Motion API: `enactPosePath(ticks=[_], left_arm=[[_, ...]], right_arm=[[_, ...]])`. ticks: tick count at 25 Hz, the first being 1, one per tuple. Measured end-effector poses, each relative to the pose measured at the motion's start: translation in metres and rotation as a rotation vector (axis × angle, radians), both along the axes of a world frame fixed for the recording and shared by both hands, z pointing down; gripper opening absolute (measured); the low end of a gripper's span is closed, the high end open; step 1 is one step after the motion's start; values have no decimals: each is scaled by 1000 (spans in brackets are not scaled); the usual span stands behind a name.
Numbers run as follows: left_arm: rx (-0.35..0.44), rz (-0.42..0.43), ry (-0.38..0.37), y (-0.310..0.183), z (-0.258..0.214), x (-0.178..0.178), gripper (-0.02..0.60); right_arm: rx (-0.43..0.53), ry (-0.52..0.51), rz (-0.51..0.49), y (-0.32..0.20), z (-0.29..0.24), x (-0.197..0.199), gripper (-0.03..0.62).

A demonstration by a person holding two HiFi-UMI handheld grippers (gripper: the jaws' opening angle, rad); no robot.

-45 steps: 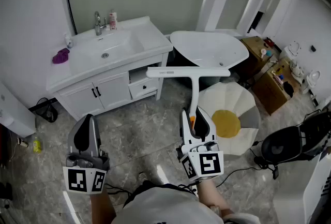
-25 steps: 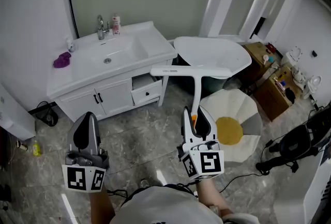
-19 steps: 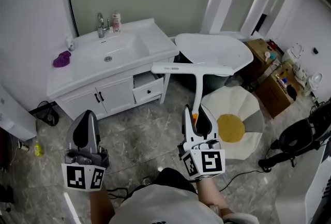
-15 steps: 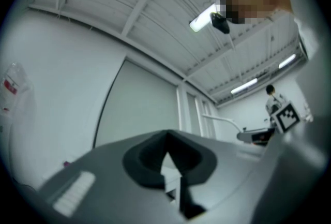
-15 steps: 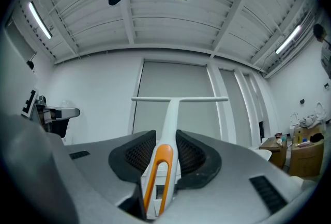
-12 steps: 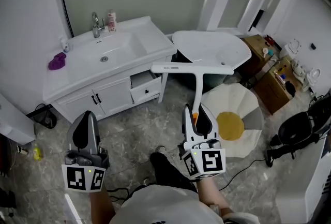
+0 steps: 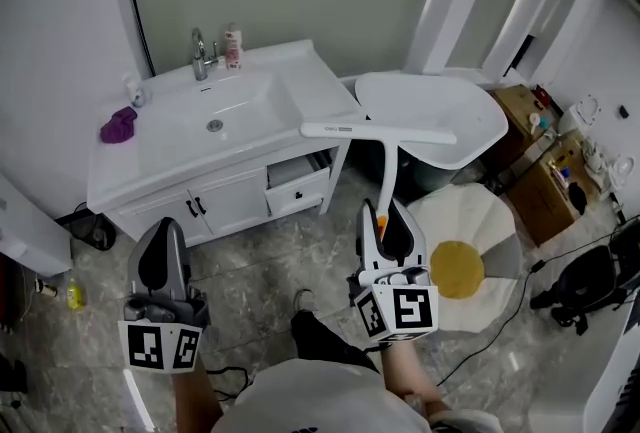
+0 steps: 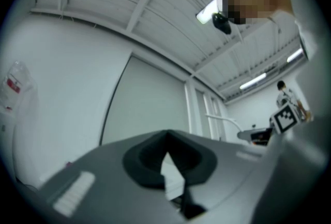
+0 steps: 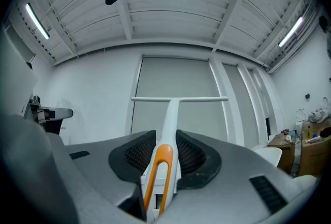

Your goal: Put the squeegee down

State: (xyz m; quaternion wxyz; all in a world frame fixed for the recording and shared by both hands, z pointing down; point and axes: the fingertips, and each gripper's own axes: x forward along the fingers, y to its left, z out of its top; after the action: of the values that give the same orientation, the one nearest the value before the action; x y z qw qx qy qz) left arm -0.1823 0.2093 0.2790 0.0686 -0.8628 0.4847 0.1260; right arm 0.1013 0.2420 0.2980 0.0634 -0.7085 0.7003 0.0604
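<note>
Squeegee (image 7: pixel 379 131) in white is off the ground, carried in the right gripper (image 7: pixel 390 221). The claw is clamped on the orange-trimmed handle, and the shaft runs forward to the long crossbar blade. In the head view the blade sits level in front of the vanity corner and the near rim of the tub.

The white vanity (image 7: pixel 160 166) is the largest piece, standing against the wall at the left with its basin (image 7: pixel 215 116) set into the top and one small drawer (image 7: pixel 300 193) pulled partly out. To its right is a white oval tub (image 7: pixel 440 116), and below that an egg-shaped rug (image 7: pixel 462 266) with a yellow centre lies on the grey marbled floor.

The left gripper (image 7: pixel 164 241) is held low at the left. Its claw is closed to a narrow slit at the tips and has nothing in it.

On the vanity top a chrome faucet (image 7: pixel 200 54) stands behind the basin with a small bottle (image 7: pixel 233 48) just beside it. A purple cloth (image 7: pixel 117 126) lies near the left edge.
</note>
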Motion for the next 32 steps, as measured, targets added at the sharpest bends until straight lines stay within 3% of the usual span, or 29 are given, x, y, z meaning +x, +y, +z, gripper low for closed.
enactPosePath(ticks=[12, 24, 32], left_arm=[[29, -12, 14, -112, -18, 41, 8], [49, 12, 31, -195, -24, 94, 8], [24, -23, 7, -223, -13, 88, 8]], right_arm=[[20, 19, -25, -116, -16, 39, 120], [27, 26, -36, -196, -19, 86, 120], [2, 4, -68, -233, -5, 82, 120]])
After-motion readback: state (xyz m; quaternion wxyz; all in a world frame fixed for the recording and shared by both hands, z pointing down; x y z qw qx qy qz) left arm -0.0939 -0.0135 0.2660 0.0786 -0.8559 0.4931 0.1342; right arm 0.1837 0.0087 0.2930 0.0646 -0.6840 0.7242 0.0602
